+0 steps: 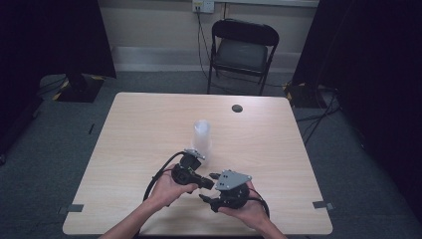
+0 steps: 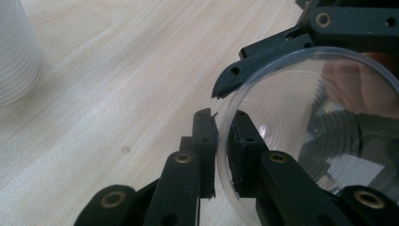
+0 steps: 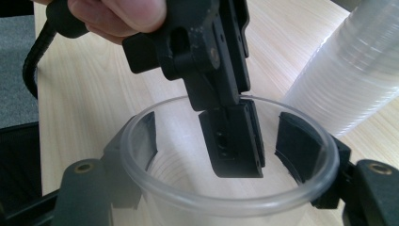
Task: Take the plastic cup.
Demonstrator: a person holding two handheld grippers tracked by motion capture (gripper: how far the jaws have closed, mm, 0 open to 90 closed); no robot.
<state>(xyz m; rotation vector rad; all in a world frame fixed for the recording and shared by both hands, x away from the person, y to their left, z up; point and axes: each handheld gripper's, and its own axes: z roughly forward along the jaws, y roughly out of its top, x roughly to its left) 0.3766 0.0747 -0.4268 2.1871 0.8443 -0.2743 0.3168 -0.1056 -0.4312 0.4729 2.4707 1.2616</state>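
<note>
On the light wooden table point(image 1: 149, 129) a tall stack of clear plastic cups point(image 1: 202, 137) stands upright near the middle, just beyond the two grippers. It shows again at the upper left of the left gripper view point(image 2: 14, 52) and leaning across the upper right of the right gripper view point(image 3: 348, 80). A small dark round disc point(image 1: 237, 108) lies farther back on the tabletop, well apart from the work. Behind the table stands a black folding chair point(image 1: 242, 50), with cables hanging from a wall socket point(image 1: 203, 6) beside it.

Nothing lies between the grippers; the cup stack is the nearest thing to them, close by the left gripper point(image 1: 206, 182).

A single clear cup point(image 3: 226, 188) is held near the table's front edge, between the two hands. The right gripper point(image 3: 221, 146) clasps it from outside, one jaw on each side of the cup's wall, just under the rim. The left gripper point(image 2: 221, 141) comes at it from the rim: its jaws are closed narrowly on the wall, one jaw inside the cup and the other outside, with the rim pinched between them. The cup's open mouth faces the right gripper's camera
</note>
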